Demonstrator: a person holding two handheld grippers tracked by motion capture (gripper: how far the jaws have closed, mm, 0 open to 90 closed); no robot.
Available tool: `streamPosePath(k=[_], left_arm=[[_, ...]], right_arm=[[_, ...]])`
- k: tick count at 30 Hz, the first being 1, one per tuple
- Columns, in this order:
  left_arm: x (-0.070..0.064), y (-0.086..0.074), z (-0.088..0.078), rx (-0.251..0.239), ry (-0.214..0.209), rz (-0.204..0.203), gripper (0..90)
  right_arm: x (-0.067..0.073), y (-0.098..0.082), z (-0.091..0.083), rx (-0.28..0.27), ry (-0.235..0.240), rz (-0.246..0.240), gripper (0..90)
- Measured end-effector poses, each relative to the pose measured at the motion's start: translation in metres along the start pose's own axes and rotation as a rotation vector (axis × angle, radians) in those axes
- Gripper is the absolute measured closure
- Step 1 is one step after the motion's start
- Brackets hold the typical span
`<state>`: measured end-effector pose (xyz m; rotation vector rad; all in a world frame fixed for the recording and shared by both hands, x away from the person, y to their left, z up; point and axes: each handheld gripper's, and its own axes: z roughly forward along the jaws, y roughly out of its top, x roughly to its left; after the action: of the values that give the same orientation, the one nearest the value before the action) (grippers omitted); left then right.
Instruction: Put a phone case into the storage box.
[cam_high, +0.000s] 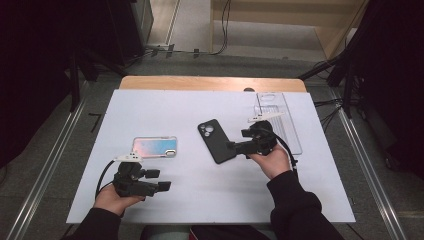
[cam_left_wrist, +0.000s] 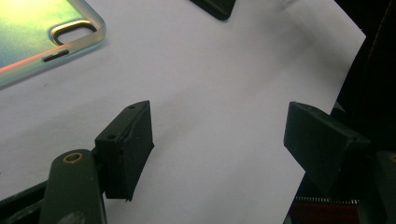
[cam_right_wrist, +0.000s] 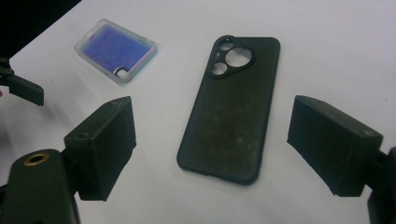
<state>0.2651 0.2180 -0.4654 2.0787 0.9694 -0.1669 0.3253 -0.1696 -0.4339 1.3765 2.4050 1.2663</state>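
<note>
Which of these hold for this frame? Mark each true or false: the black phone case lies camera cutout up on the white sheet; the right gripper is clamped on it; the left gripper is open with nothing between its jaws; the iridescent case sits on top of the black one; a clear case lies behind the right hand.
1. The black phone case lies cutout up on the white sheet: true.
2. The right gripper is clamped on it: false; its jaws stand open, apart from the case.
3. The left gripper is open and empty: true.
4. The iridescent case sits on the black one: false; they lie apart.
5. A clear case lies behind the right hand: true.
</note>
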Motion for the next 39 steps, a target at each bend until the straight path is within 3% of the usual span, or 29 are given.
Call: streamPosePath(k=[12,14,15,20,23,34,39], left_arm=[[0.0,-0.001,0.0,0.0,-0.001,-0.004,24.3],[0.0,-0.001,0.0,0.0,0.0,-0.011,24.2],[0.0,-0.001,-0.001,-0.002,-0.001,-0.014,24.2],[0.0,-0.001,-0.001,0.0,-0.001,-0.013,24.2],[0.001,-0.001,-0.001,0.0,-0.001,-0.013,24.2],[0.001,-0.001,-0.001,0.001,-0.001,-0.012,24.2],[0.001,-0.001,-0.001,-0.001,-0.005,-0.014,24.2]], right_arm=[[0.008,0.018,0.024,0.016,-0.018,-0.022,13.7],[0.007,0.021,0.027,0.012,-0.043,-0.008,9.6],[0.007,0.025,0.031,-0.009,-0.061,0.006,0.0],[0.009,0.03,0.038,-0.033,-0.076,0.026,0.0],[0.013,0.034,0.048,-0.003,-0.113,0.024,0.0],[0.014,0.038,0.064,0.015,-0.135,0.033,0.0],[0.015,0.04,0.073,0.029,-0.135,0.015,0.0]])
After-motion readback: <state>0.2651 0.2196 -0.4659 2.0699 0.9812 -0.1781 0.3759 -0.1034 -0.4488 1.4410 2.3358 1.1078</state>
